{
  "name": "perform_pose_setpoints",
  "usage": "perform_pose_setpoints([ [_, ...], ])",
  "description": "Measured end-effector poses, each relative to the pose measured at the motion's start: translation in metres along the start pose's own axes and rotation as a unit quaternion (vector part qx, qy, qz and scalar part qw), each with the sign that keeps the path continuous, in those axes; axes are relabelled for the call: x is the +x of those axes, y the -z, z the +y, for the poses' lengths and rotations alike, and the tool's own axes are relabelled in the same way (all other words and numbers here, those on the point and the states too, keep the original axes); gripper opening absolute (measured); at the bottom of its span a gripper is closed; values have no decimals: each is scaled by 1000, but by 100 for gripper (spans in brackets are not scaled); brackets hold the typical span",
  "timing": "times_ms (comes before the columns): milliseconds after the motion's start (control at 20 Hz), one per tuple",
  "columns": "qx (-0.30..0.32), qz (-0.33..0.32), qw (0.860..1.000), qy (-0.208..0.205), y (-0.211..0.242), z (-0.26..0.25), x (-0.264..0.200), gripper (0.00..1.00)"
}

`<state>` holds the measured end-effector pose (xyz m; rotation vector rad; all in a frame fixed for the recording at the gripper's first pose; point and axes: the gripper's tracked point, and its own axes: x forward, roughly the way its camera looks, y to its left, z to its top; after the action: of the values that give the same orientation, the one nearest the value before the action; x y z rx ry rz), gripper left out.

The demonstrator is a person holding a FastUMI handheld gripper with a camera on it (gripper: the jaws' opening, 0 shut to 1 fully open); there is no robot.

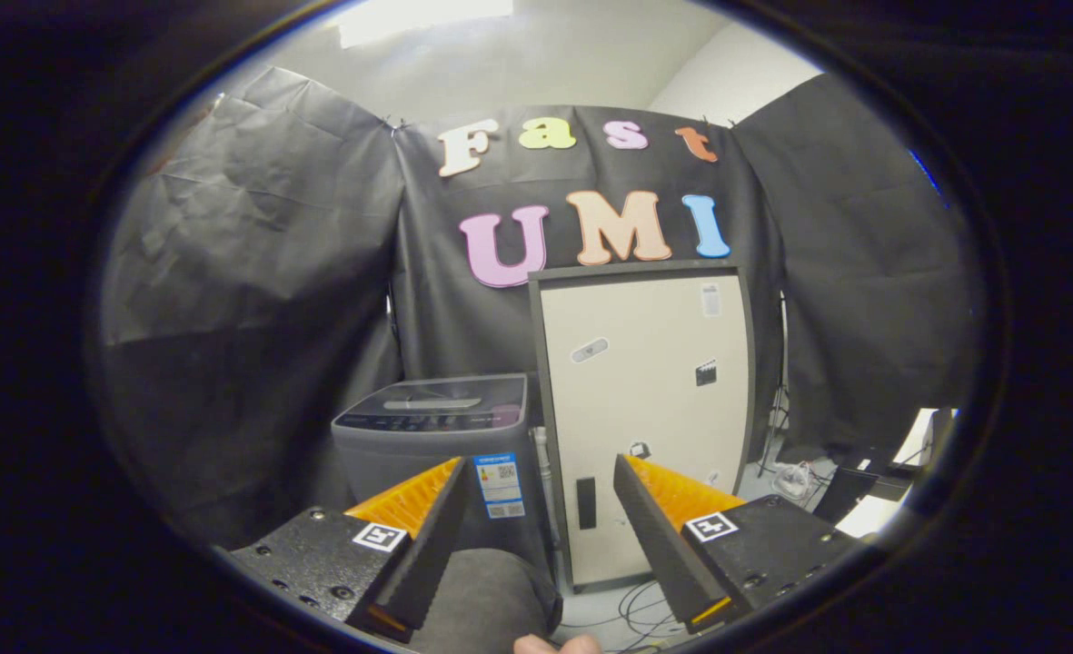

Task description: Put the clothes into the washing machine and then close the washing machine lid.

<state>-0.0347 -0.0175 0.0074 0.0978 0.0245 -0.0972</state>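
A tall cream cabinet door [645, 400] in a dark frame stands beyond the tongs, against the black cloth wall. Just left of it sits the grey top-loading washing machine [436, 436], its lid down. A dark grey garment [491, 595] lies low between the fingers, touching neither. The tongs [541, 481] stand wide open, gripping nothing. Cables [636, 604] trail across the floor.

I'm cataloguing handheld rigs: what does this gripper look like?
The gripper has two wedge-shaped fingers faced with dark foam, ridged orange on their outer sides. Each sits on a black block with screws and carries a square black-and-white marker tag.
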Motion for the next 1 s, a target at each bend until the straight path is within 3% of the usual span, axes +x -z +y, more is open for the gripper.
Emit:
perform_pose_setpoints([
  [1000,-6,3,1000,-7,-3,1,-4,96],
])
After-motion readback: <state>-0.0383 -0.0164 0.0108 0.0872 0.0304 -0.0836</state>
